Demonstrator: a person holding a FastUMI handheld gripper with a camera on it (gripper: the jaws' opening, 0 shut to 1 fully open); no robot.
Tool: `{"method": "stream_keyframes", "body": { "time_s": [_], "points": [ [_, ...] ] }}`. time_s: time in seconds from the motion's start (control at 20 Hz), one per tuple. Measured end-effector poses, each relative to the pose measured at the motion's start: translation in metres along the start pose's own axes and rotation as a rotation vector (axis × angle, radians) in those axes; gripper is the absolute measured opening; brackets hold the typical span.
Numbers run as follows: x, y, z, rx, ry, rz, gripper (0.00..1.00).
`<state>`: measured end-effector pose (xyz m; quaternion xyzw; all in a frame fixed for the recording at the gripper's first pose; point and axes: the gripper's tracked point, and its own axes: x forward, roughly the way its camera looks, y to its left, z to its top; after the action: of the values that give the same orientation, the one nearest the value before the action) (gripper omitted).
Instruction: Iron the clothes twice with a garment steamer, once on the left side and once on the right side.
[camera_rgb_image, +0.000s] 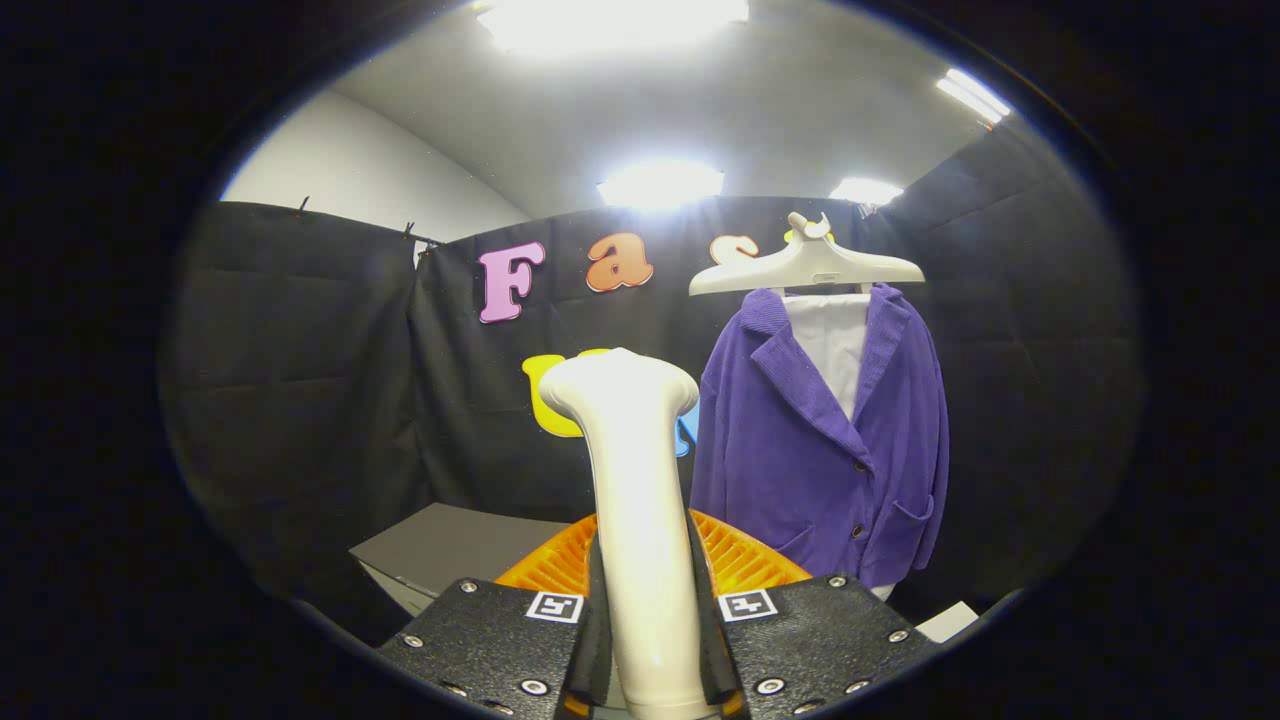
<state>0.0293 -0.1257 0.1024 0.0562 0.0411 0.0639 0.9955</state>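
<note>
Gripper (650, 640) clamped on steamer (635, 480) handle, purple jacket (800, 450) hanging beyond, to the right

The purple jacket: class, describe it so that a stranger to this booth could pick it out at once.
Start at the black cloth wall, then find the pale plastic hanger high against it. Below hangs the purple corduroy jacket, dark-buttoned, over a white garment. It lies beyond the gripper, shut on the cream steamer handle, and is the only purple thing.

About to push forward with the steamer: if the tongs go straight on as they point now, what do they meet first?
Probably the black cloth wall, left of the purple jacket. The tongs are shut on the steamer, which leads; depth is unclear.
</note>
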Motion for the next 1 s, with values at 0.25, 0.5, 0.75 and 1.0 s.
{"method": "stream_keyframes", "body": {
  "time_s": [0.25, 0.5, 0.75, 1.0],
  "points": [
    [0.023, -0.047, 0.029, 0.021, -0.062, -0.088, 0.34],
    [0.053, -0.083, 0.034, 0.014, -0.081, -0.183, 0.34],
    [0.085, -0.103, 0.039, -0.01, -0.093, -0.246, 0.34],
    [0.108, -0.117, 0.032, -0.028, -0.1, -0.294, 0.34]
  ]
}}
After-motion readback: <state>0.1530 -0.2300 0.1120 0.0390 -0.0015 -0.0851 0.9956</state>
